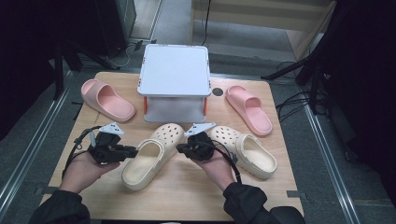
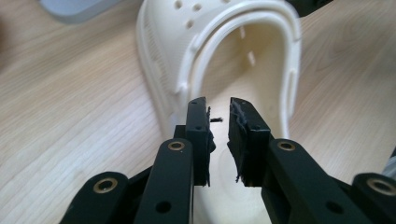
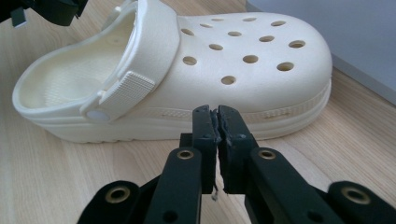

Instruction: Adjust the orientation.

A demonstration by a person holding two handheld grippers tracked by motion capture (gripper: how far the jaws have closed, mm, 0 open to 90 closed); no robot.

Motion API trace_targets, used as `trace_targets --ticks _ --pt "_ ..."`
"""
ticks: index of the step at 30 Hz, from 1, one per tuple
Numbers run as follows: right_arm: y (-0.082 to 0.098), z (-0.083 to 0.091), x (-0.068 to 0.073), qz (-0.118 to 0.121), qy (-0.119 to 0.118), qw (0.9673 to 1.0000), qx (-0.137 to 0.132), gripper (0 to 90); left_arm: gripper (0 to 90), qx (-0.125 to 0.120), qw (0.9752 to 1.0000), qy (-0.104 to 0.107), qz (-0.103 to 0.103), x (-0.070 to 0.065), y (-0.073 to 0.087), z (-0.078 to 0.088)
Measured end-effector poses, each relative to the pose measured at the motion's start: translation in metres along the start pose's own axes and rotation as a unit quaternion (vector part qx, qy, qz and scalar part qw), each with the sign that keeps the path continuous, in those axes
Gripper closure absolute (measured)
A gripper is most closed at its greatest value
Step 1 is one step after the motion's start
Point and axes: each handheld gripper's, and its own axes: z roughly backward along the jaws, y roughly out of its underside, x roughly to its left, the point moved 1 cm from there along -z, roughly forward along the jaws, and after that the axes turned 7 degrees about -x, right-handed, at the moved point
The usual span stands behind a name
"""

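Observation:
Two cream clogs lie on the wooden table (image 1: 187, 193). My left gripper (image 1: 132, 151) points right at the left clog (image 1: 149, 161) and reaches its side rim. In the left gripper view its jaws (image 2: 218, 105) stand a narrow gap apart over that clog's (image 2: 233, 42) opening, with nothing between them. From the other side, my right gripper (image 1: 180, 149) points left at the same clog. The right gripper view has this gripper (image 3: 215, 112) shut and empty, just short of the clog's (image 3: 243, 60) sole. The second clog (image 1: 247, 151) lies to the right, behind my right hand.
A white two-level stand (image 1: 173, 70) sits at the table's back centre. One pink slide (image 1: 107, 100) lies at the back left and another pink slide (image 1: 250, 109) at the back right. Dark stands and cables surround the table.

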Motion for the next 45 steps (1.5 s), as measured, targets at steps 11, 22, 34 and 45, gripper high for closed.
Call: trace_targets --ticks 11,22,34,45 --pt "0.003 -0.016 0.008 0.002 -0.012 0.9999 0.012 87.9 79.9 0.005 0.9994 -0.024 0.026 0.022 0.017 -0.007" --pt "0.005 -0.024 0.009 0.008 -0.003 0.9998 0.019 86.7 81.7 0.019 0.9994 -0.008 0.029 0.022 0.021 -0.019" --pt "0.004 -0.025 0.003 0.010 0.009 0.9998 0.015 87.8 83.1 0.019 0.9986 0.016 0.047 0.016 0.022 -0.022" --pt "0.003 -0.023 -0.008 -0.004 0.025 0.9996 0.014 88.7 82.9 0.016 0.9981 0.048 0.035 0.000 0.021 -0.030"
